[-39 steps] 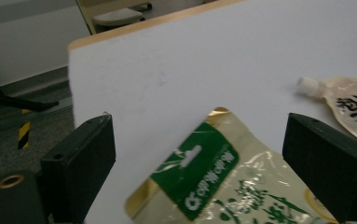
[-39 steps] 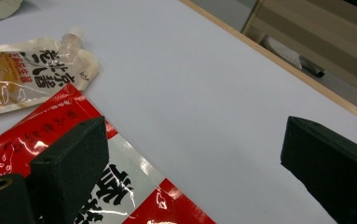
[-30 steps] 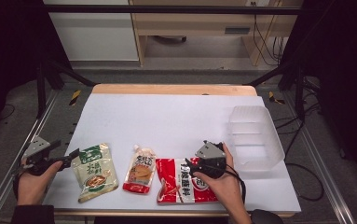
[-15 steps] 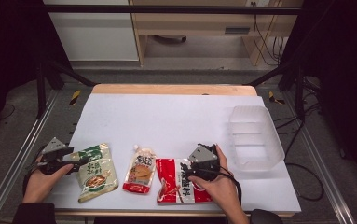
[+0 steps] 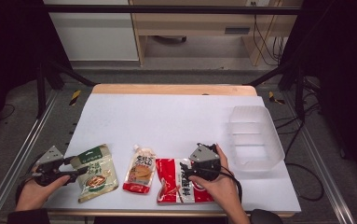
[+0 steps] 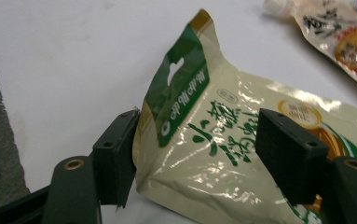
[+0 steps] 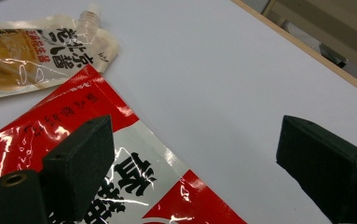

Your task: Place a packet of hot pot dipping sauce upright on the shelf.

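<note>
The green pouch [image 6: 223, 140] lies between the left gripper's [image 6: 199, 154] wide-open jaws, one pad against its edge, not clamped. The right gripper [image 7: 199, 168] hangs spread wide over the red packet's [image 7: 97, 177] corner, gripping nothing. A spouted pouch [image 5: 140, 169] lies between them; a clear tray [image 5: 255, 140] sits beyond the right jaws.

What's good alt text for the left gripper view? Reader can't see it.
The left gripper has its two black jaws open around the near end of a cream and green snack pouch lying on the white table; one jaw sits at the pouch's edge, the other over its printed face. An orange spouted pouch lies beyond, at the upper right.
</note>
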